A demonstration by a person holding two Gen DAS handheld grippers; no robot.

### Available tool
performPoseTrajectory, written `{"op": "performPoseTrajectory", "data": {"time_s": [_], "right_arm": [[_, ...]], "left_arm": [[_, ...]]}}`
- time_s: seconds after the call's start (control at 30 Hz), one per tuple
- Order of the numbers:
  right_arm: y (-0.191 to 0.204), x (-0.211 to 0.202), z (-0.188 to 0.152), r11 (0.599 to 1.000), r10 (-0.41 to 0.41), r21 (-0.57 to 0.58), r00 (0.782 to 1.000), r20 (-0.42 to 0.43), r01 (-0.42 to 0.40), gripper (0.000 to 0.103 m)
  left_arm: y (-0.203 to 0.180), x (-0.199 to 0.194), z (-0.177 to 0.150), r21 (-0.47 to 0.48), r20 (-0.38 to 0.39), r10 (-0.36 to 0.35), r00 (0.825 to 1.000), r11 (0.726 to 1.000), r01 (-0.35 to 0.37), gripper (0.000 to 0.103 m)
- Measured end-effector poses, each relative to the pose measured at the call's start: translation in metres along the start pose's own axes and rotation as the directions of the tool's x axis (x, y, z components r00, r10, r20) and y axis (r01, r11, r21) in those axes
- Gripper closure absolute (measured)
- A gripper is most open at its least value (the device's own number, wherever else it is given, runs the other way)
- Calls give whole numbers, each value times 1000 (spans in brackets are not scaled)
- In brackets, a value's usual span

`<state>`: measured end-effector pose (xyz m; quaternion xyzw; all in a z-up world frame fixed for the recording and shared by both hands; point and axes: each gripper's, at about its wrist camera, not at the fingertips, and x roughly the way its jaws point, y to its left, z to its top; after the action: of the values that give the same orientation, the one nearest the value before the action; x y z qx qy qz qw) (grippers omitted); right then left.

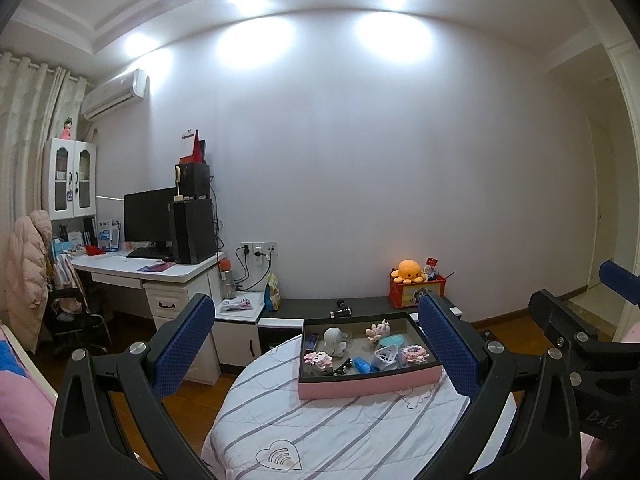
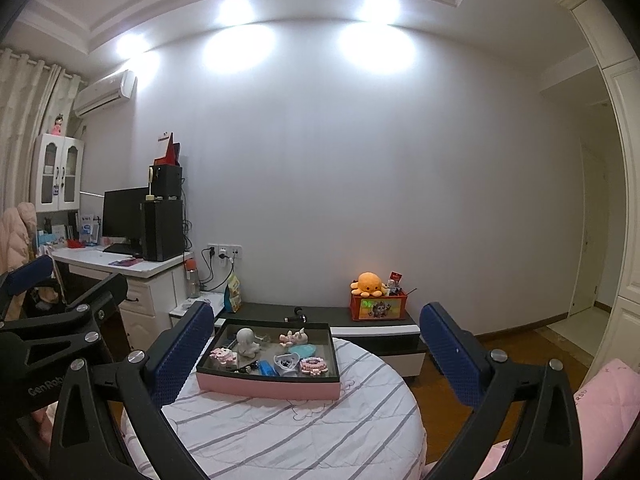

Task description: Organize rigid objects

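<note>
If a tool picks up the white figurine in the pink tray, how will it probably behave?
The white figurine looks hard and glossy, so it may slip between the tool pads. It stands upright with a round head over a narrow base, so a sideways push would likely tip it. It seems small and probably light, perhaps fragile.
</note>
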<state>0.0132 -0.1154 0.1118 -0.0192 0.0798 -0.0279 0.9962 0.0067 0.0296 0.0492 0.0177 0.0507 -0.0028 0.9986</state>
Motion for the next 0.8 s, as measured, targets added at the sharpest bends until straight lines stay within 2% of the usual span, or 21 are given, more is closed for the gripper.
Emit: {"op": "performPoseTrajectory", "data": {"time_s": [0.2, 0.8], "right_arm": [[0, -1, 0, 1000, -16, -2, 1000, 1, 16, 0], [1, -3, 3, 997, -76, -24, 997, 3, 76, 0]], "left_arm": [[-2, -2, 1, 17, 14, 9, 1000, 1000, -9, 0], [0, 0, 0, 9, 5, -38, 999, 999, 38, 0]]}}
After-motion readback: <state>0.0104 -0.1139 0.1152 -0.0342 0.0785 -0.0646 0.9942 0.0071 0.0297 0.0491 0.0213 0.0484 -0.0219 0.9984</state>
